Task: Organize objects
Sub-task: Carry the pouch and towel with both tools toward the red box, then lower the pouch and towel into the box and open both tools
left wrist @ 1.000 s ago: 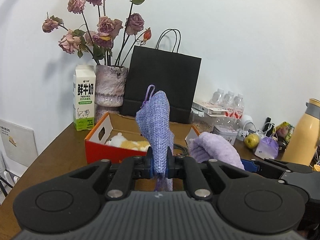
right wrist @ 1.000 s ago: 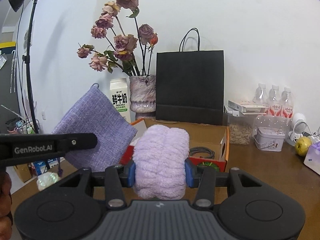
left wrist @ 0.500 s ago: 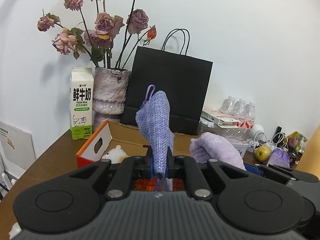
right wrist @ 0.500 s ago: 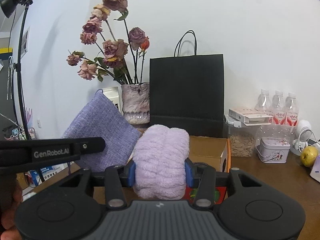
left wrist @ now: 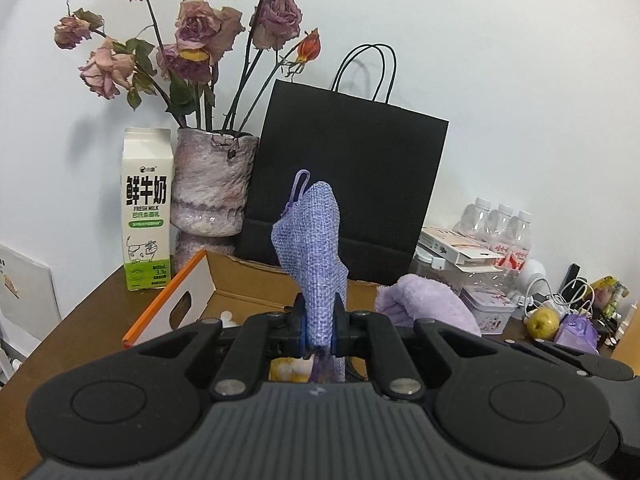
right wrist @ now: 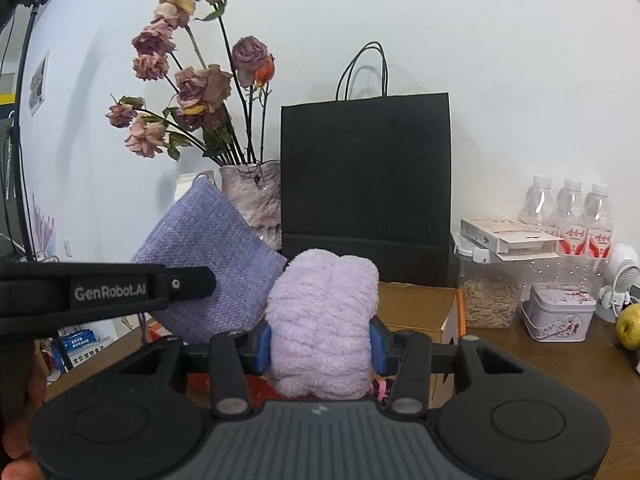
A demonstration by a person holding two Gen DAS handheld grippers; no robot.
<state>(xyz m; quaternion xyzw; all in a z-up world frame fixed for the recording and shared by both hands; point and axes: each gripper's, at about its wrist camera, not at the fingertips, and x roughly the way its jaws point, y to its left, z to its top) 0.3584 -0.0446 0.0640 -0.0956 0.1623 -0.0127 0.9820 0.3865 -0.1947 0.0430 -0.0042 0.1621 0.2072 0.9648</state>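
My left gripper [left wrist: 320, 330] is shut on a purple woven pouch [left wrist: 316, 248] with a cord loop, held upright above an open orange cardboard box [left wrist: 176, 304]. My right gripper [right wrist: 322, 344] is shut on a rolled fluffy lilac towel [right wrist: 324, 320], held over the same box [right wrist: 420, 308]. The towel also shows to the right in the left wrist view [left wrist: 424, 306], and the pouch shows to the left in the right wrist view [right wrist: 208, 264]. A white and yellow plush toy [left wrist: 286, 370] lies in the box, mostly hidden.
A black paper bag [left wrist: 348, 200], a vase of dried roses [left wrist: 212, 188] and a milk carton [left wrist: 146, 216] stand behind the box. To the right are water bottles [right wrist: 568, 216], a seed jar [right wrist: 488, 300], a tin [right wrist: 558, 312] and a pear [right wrist: 630, 326].
Both grippers have moved forward, closer to the box and the black bag, still holding the pouch and towel. The box now sits lower in both views.
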